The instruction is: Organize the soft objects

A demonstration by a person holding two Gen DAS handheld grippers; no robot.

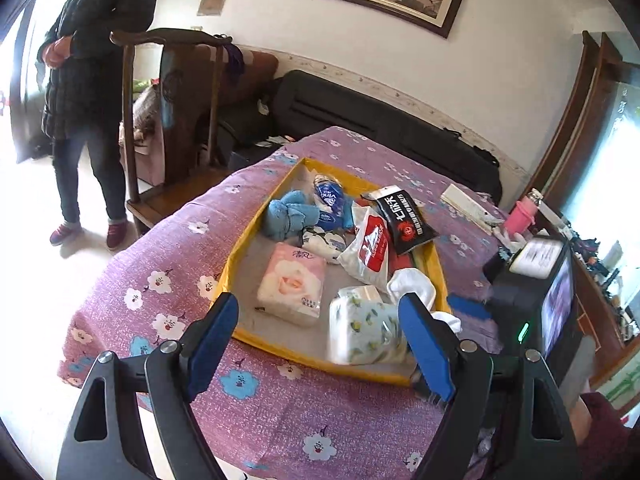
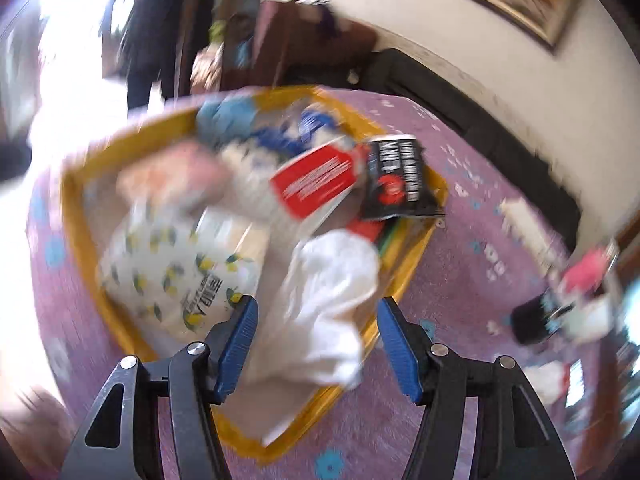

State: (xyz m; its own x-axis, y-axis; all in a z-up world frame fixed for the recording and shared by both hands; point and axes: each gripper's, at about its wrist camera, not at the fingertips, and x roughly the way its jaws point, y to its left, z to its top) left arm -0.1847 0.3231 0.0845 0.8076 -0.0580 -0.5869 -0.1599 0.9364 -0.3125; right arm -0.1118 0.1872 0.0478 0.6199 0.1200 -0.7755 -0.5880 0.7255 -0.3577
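A yellow-rimmed tray (image 1: 231, 276) lies on the purple flowered bedspread and holds soft goods: a pink tissue pack (image 1: 291, 283), a lemon-print tissue pack (image 1: 362, 330), a blue towel (image 1: 290, 214), a red-and-white bag (image 1: 369, 249), a black packet (image 1: 404, 219) and a white cloth (image 1: 416, 289). My left gripper (image 1: 320, 340) is open above the tray's near edge, empty. My right gripper (image 2: 316, 344) is open, its fingers either side of the white cloth (image 2: 328, 300) draped over the tray rim (image 2: 80, 216). The right wrist view is blurred.
A person in dark clothes (image 1: 90, 92) stands at the left by a wooden chair (image 1: 176, 120). A pink bottle (image 1: 520, 212) and a white box (image 1: 466, 202) lie at the far right of the bed. A black device with a screen (image 1: 548, 292) is at the right.
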